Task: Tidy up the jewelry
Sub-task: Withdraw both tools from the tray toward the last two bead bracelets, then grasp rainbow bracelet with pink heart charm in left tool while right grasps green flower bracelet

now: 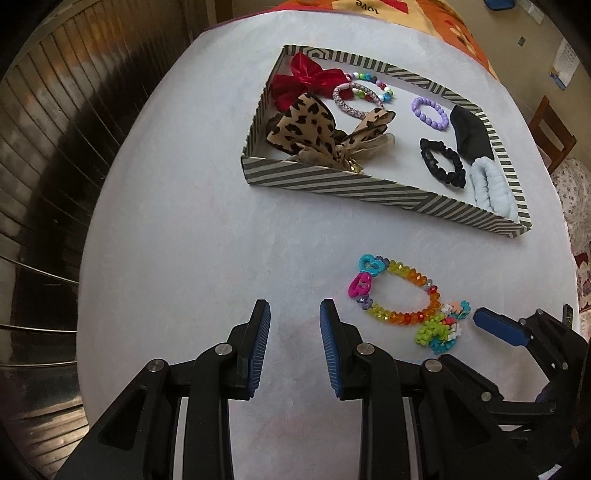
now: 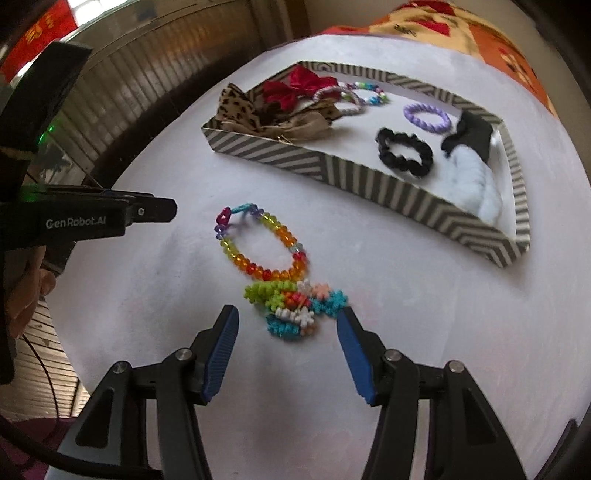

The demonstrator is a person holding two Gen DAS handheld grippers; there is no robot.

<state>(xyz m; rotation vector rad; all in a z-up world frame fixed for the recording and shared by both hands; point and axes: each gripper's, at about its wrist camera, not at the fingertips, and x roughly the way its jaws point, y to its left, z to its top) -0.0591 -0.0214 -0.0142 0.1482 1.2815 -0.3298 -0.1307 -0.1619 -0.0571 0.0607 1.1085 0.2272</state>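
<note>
- Round table under a white cloth point(image 1: 184, 229).
- Dark ribbed metal shutter point(image 1: 55, 129) behind it.
- Brown wooden chair point(image 1: 552, 136) by a cream wall point(image 1: 532, 26).

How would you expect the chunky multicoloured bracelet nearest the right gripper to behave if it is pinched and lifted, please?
The chunky bracelet lies bunched and folded, so it will probably sag rather than hold a ring shape. It touches the faceted bead bracelet, which may be nudged along. Its knobbly plastic pieces should give the right gripper decent purchase.
</note>
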